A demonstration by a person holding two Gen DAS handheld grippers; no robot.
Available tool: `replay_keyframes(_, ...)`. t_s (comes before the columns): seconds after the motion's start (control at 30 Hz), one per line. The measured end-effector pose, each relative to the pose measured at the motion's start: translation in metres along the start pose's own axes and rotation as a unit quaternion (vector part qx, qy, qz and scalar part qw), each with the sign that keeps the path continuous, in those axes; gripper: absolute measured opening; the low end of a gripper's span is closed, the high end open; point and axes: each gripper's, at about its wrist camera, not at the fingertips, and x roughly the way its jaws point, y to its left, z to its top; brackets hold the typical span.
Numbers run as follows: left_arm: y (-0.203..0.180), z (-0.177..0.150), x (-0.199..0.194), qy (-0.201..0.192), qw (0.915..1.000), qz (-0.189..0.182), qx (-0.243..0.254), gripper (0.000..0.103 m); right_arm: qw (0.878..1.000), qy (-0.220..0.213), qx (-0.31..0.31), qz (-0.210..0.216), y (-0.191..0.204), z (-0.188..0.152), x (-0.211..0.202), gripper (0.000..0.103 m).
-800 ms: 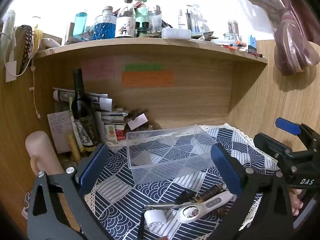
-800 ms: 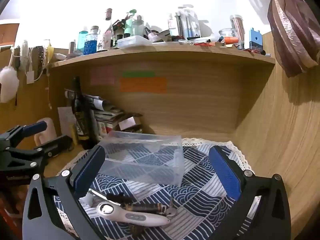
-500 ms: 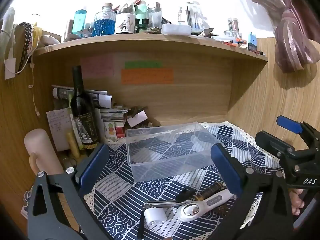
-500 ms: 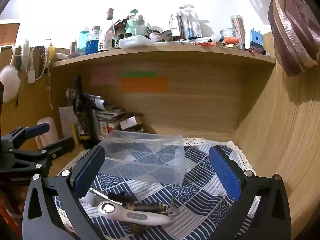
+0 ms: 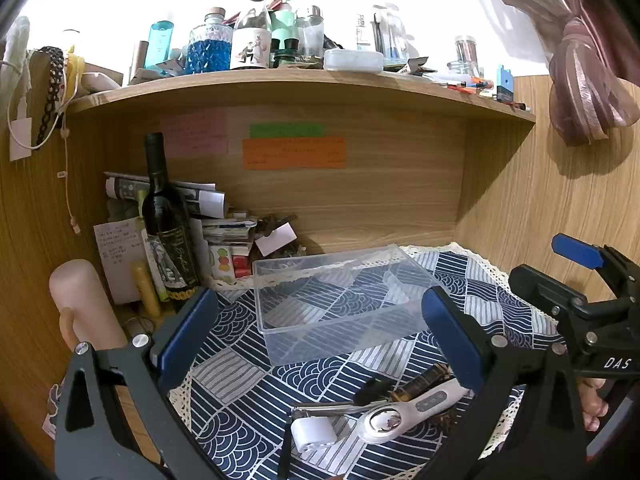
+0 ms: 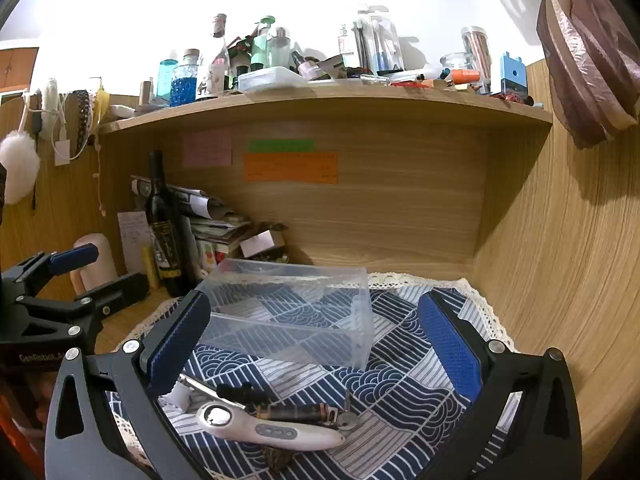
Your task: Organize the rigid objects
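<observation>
— What sits nearest your tools?

— Right under my left gripper [image 5: 320,332], on the blue-and-white patterned cloth with a lace edge [image 5: 224,396], lies a small heap: a white plastic handheld device with a round metal head and grey buttons [image 5: 404,414], a small white roller on a metal handle [image 5: 314,432] just beside it, and a dark brown cylindrical piece [image 5: 420,382] touching the device from behind. My right gripper [image 6: 316,340] looks down on the same heap from the other side. There the white device [image 6: 272,430] lies in front of the brown piece [image 6: 296,412].

— And the grippers themselves?

— Both are spread wide with nothing between the blue pads — neither touches any object. Each shows in the other's camera, off to the side.

— Farther back?

— A clear rectangular plastic box without a lid [image 5: 340,292] stands on the cloth, apart from the heap; I see only the cloth through its walls. Behind it to the left stands a dark glass wine bottle [image 5: 166,228], upright against a stack of papers and booklets [image 5: 216,220]. On the wooden back panel hang pink, green and orange sticky notes [image 5: 294,152], and the wooden shelf above [image 5: 300,84] is crowded with bottles and jars.
</observation>
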Motion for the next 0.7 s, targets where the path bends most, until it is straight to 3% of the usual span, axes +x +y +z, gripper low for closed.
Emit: replay_keyframes(0.7, 0.0037, 0.0022, -0.0013, -0.004, 1.0, -0.002, -0.002, 0.103, 1.0, 0.001, 0.005, 0.003, -0.0008, 0.0002, 0.003, 0.103)
